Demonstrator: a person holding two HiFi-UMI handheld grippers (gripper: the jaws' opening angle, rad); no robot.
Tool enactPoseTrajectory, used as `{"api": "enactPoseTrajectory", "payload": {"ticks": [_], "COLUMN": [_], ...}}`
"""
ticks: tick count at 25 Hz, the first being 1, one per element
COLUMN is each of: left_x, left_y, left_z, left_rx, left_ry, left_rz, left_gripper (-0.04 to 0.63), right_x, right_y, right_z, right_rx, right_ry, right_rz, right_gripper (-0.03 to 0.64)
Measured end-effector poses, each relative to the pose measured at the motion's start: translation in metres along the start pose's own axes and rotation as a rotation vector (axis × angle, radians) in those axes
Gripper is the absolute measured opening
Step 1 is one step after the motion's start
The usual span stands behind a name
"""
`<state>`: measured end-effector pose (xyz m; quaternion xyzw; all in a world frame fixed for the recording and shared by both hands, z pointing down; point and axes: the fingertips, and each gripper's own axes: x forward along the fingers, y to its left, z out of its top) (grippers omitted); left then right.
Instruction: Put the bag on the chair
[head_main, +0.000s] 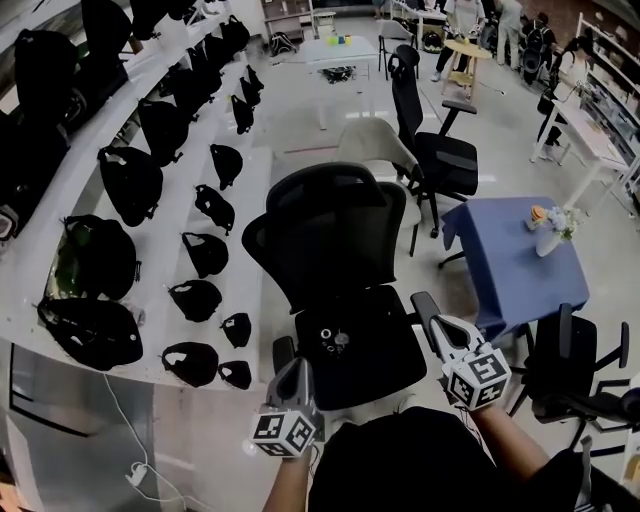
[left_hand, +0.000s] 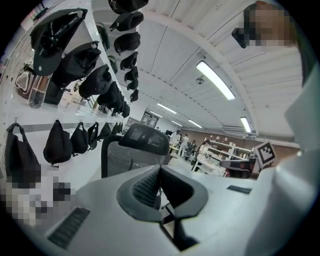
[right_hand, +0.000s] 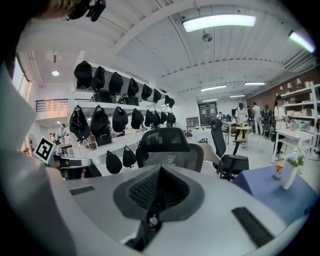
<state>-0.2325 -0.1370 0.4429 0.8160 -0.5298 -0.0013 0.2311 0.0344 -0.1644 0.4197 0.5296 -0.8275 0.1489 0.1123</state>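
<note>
We hold left gripper (head_main: 297, 366) and right gripper (head_main: 440, 324) clenched, both empty | chair (head_main: 345, 300) at 12 o'clock, no bag on it | nearest bag (head_main: 190, 362) on shelf (head_main: 165, 240), 9 o'clock of left gripper, our nearer hand.

Bright, even indoor light from long white ceiling tube lamps (right_hand: 218, 22); the nearest one is blown out. Pale glossy floor (head_main: 300, 110) shows mild glare. Shadows are soft and faint. Black fabric bags (head_main: 130, 185) and black mesh office chair (head_main: 335, 260) crush to near-solid black with little detail. Both gripper views: heavy fisheye, black corners, straight lines bowed, close foreground soft. Head view also bows at its edges.
</note>
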Motion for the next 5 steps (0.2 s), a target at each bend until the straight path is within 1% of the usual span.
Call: {"api": "enactPoseTrajectory", "payload": {"ticks": [5], "left_x": [-0.013], "left_y": [0.015], "left_z": [0.0], "left_rx": [0.003], "left_ry": [0.009], "left_rz": [-0.012], "left_gripper": [0.009], "right_x": [0.003], "right_y": [0.017], "right_z": [-0.005], "right_rx": [0.002], "right_ry": [0.008], "right_rz": [-0.003], "right_gripper": [0.0]}}
